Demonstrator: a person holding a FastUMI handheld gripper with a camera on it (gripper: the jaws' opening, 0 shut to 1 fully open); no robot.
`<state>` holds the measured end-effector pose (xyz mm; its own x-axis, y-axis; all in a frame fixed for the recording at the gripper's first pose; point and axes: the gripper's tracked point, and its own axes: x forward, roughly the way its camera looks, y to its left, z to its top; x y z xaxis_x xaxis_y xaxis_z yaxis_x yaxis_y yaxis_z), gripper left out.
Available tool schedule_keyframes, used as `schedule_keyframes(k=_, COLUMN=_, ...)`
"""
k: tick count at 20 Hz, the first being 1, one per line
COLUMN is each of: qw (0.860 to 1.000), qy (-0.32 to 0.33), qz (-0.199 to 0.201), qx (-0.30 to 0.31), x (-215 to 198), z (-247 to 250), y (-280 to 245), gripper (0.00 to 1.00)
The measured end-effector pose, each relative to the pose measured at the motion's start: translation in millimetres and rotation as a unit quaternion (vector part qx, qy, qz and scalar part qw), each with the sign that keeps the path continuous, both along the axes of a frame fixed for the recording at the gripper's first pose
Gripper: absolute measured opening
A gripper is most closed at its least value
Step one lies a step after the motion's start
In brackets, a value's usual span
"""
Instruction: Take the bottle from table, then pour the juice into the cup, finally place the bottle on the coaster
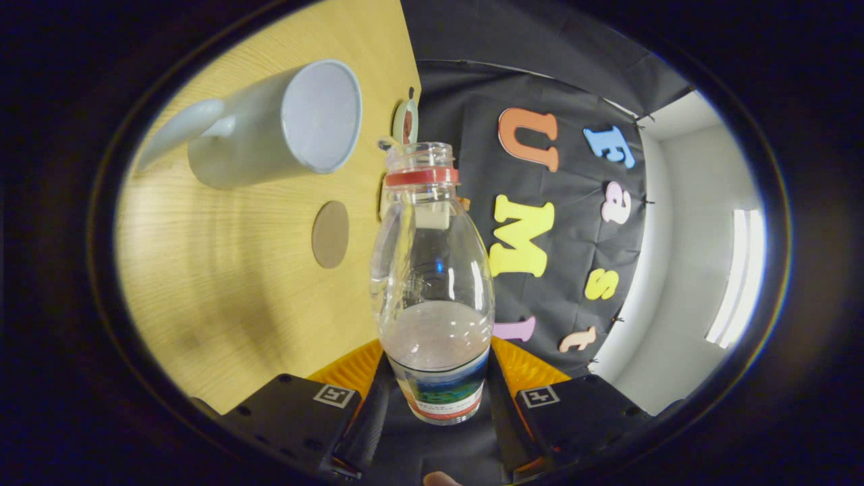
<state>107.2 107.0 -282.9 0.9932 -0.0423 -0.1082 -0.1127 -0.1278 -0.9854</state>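
Wood-grain tabletop [223,270] and black cloth wall fill the tilted scene. Clenched around the lower body of a clear, uncapped bottle [432,270], the tool [440,398] has both fingers pressing its sides; pale liquid sits low inside, near the label. Beyond the bottle's open mouth stands a grey cup [270,128] with a handle, its inside looking empty. A round brown coaster [330,234] lies bare between cup and bottle. Something small behind the neck is hard to make out

A staged recording booth is showing here: black cloth wall [574,81] hanging behind a pale wood-grain table [223,270], white room corner with a glowing strip light [739,277] beyond.
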Motion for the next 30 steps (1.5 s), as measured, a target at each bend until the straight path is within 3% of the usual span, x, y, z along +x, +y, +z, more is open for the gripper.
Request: schedule_keyframes(k=30, qw=0.998, qy=-0.017, qz=0.009, qx=-0.058, x=5.3, z=29.6, y=1.8, gripper=0.74)
